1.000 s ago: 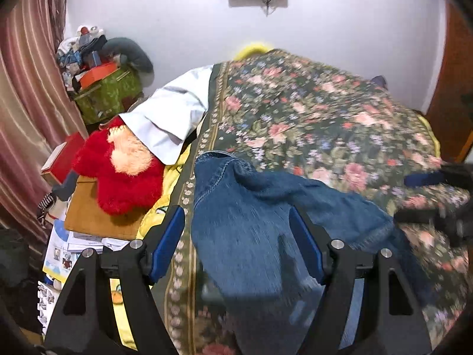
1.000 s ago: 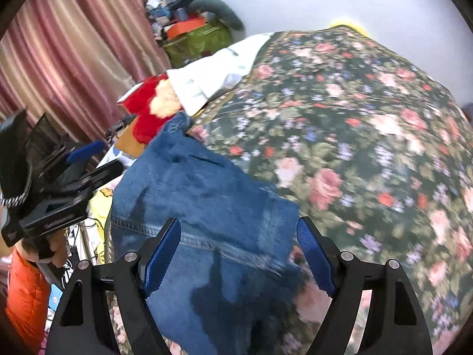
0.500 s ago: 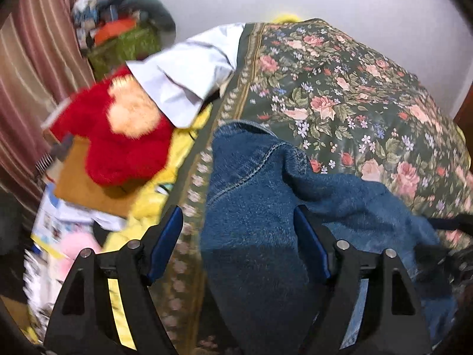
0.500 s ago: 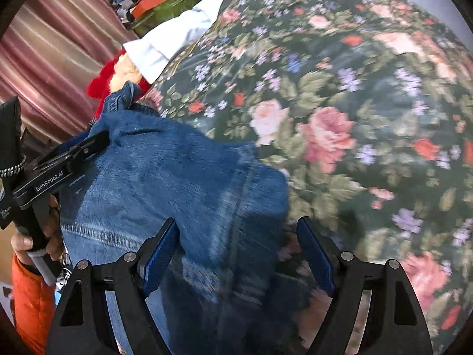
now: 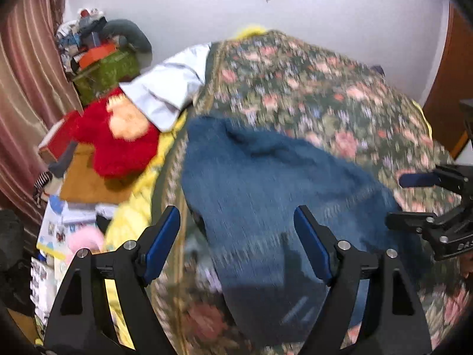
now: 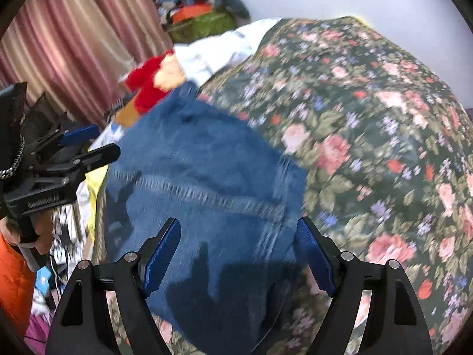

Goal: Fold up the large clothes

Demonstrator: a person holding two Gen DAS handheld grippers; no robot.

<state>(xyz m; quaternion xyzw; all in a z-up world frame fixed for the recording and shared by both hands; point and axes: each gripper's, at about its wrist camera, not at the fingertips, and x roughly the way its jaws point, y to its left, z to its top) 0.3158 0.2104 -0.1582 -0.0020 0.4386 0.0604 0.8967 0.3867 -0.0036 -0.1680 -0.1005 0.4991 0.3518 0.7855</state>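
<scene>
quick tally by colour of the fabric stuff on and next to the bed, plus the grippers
Blue: 1, the denim garment
Floral: 1, the bedspread
White: 1, the cloth
Red: 1, the plush toy
Black grippers: 2, left gripper and right gripper, both open
Total: 6

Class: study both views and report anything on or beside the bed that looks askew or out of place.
The jeans lie bunched and crooked at the floral bedspread's edge, not flat. Beside the bed, a red plush toy sprawls over piled clutter. Both the left tool and right tool are open, holding nothing.
</scene>
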